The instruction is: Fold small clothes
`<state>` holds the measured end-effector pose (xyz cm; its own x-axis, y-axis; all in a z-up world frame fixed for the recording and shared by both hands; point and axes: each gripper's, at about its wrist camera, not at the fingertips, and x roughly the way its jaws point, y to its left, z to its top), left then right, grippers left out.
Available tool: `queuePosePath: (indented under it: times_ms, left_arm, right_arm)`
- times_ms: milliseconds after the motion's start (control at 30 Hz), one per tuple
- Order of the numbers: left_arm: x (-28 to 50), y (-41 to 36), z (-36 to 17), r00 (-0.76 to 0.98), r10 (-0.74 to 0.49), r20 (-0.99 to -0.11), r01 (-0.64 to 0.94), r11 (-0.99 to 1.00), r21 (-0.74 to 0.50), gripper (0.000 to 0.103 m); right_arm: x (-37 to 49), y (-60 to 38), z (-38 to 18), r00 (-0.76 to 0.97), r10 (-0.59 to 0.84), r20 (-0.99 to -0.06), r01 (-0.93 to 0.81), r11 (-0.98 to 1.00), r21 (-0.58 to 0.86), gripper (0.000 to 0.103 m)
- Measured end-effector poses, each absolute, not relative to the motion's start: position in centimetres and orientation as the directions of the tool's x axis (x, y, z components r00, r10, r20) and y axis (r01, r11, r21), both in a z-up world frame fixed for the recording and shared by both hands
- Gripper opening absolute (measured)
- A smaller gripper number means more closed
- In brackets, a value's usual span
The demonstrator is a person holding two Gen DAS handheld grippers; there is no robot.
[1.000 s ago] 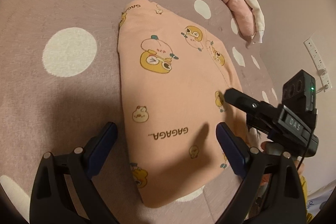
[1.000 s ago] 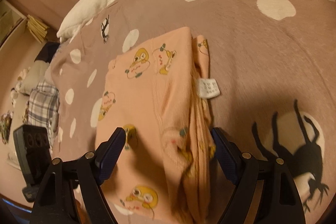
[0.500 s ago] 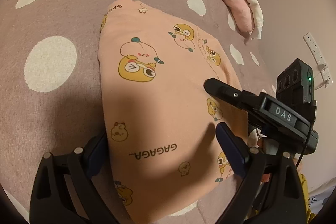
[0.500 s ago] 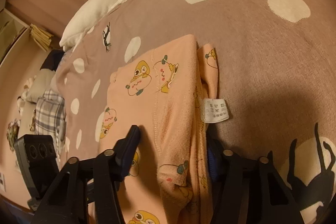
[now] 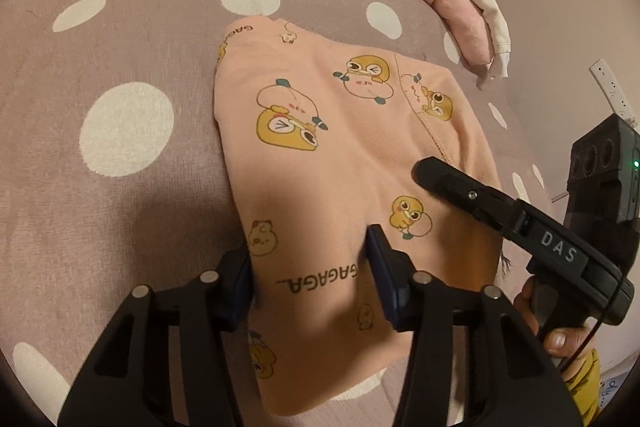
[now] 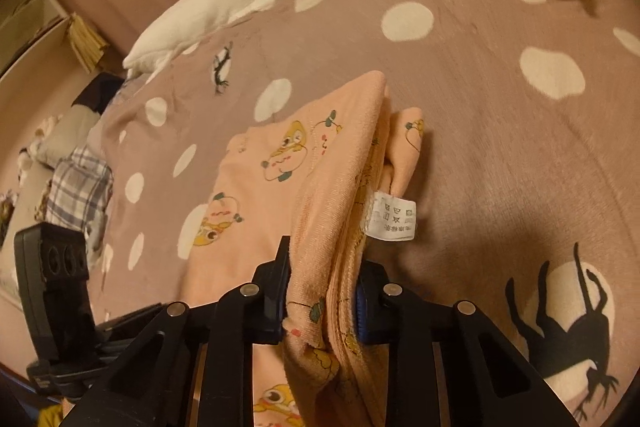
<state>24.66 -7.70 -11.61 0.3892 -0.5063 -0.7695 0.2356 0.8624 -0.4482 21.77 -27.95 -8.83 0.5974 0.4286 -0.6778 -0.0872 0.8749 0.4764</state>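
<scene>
Both grippers have just closed since the earlier frames: the left gripper (image 5: 310,279) pinches the near left edge of the peach garment (image 5: 340,155) lying lengthwise away on the spotted blanket (image 5: 120,207), printed "GAGAGA"; the right gripper (image 6: 322,291), marked "DAS", clamps the bunched right edge beside an unreadable care label (image 6: 392,221).

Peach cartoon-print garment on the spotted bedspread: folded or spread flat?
Folded: the peach cartoon-print garment shows stacked layers at its edge beside the white care label.
</scene>
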Motion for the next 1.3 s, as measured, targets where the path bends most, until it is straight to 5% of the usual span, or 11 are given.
queuePosePath:
  times_ms: [1300]
  left_arm:
    - [8.3, -1.0, -7.1, 0.476, -0.505, -0.72, 0.237, 0.862, -0.448, 0.045]
  right_arm:
    - [8.8, -20.5, -3.4, 0.57, 0.574, -0.589, -0.354, 0.818, 0.454, 0.026]
